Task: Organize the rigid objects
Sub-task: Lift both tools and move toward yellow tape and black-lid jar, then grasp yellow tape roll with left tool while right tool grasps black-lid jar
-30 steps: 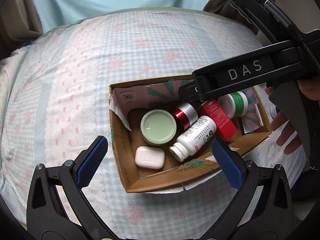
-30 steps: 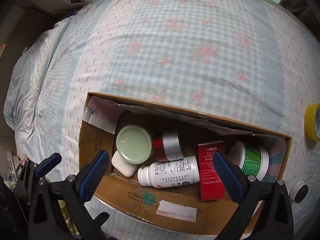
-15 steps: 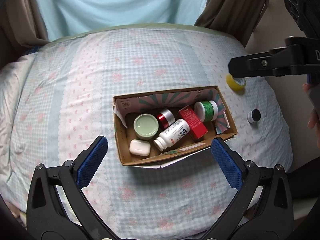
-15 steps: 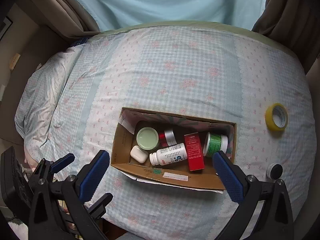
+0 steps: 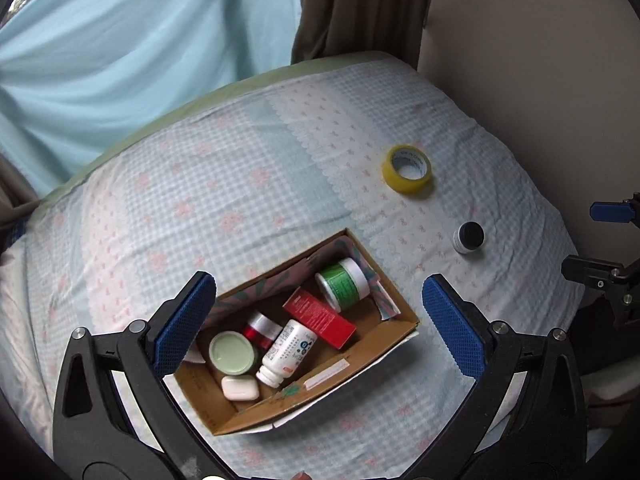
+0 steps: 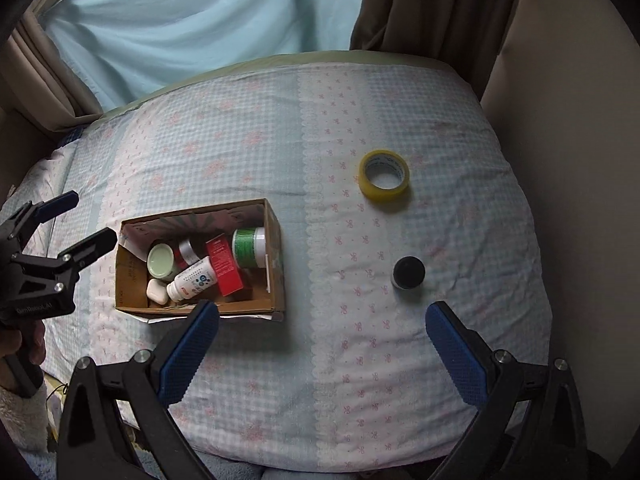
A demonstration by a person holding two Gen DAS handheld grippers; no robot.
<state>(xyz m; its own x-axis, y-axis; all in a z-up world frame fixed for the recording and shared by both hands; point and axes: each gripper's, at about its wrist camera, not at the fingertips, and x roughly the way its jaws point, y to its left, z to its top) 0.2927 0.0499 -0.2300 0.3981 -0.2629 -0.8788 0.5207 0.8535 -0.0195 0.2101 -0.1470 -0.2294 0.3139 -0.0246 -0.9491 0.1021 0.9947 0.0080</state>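
Observation:
A cardboard box (image 5: 362, 356) (image 6: 132, 276) lies on the bed and holds a green-lidded jar (image 5: 233, 352) (image 6: 161, 258), a white bottle (image 5: 288, 351) (image 6: 193, 280), a red carton (image 5: 319, 316) (image 6: 224, 266), a green-labelled tub (image 5: 342, 283) (image 6: 249, 247), a red and silver jar (image 5: 262, 326) and a white case (image 5: 240, 387) (image 6: 157, 292). A yellow tape roll (image 5: 407, 169) (image 6: 385, 176) and a small black-capped jar (image 5: 468, 237) (image 6: 408, 273) rest on the sheet to the right. My left gripper (image 5: 318, 328) hangs open high above the box. My right gripper (image 6: 320, 346) is open above the bed's front, empty.
The bed carries a blue and pink checked sheet (image 6: 248, 140). A light blue curtain (image 6: 192, 16) and a brown curtain (image 6: 432, 4) hang behind it. A wall (image 6: 568, 120) runs along the right. A person's hand (image 6: 24, 344) holds the left tool.
Both grippers have risen and drawn back from the box, so it looks much smaller. The right view has swung right and now takes in the tape roll and small jar.

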